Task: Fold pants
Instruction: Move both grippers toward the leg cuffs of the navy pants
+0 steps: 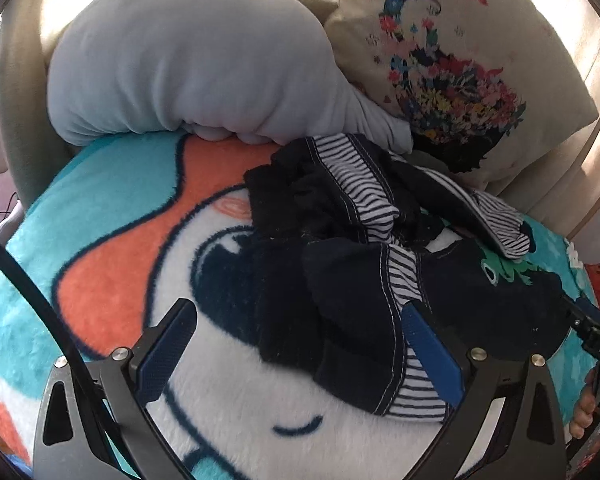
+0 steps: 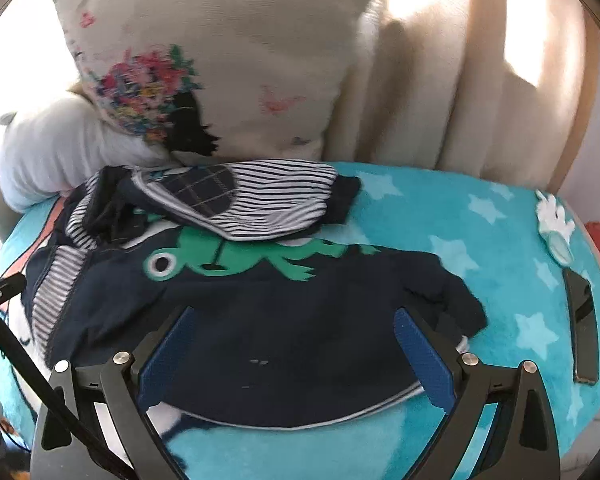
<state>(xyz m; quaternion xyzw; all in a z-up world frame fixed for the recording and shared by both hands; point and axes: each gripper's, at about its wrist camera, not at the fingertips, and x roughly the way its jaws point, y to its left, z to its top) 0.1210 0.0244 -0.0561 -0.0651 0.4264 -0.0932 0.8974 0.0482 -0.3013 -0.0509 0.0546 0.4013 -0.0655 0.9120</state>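
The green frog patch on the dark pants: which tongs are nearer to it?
Right, probably. The right tongs sit open over the dark pants directly below the frog patch. The left tongs are open over the striped bunched end, with the frog off to their right.

A plush fleece blanket in turquoise, with a large cartoon figure in white, orange and dark blue, covers the surface; in the right wrist view its turquoise part carries pale stars. At the back lies a soft pale grey-blue cushion, bulging and creased along its lower edge. Just beside it, to the right, leans a cream square pillow printed with a many-coloured flower pattern and a dark silhouette. Behind both hangs a beige curtain in vertical folds, brightly lit. A flat black rectangular object rests on the blanket's right part, near a small white glove-shaped patch.
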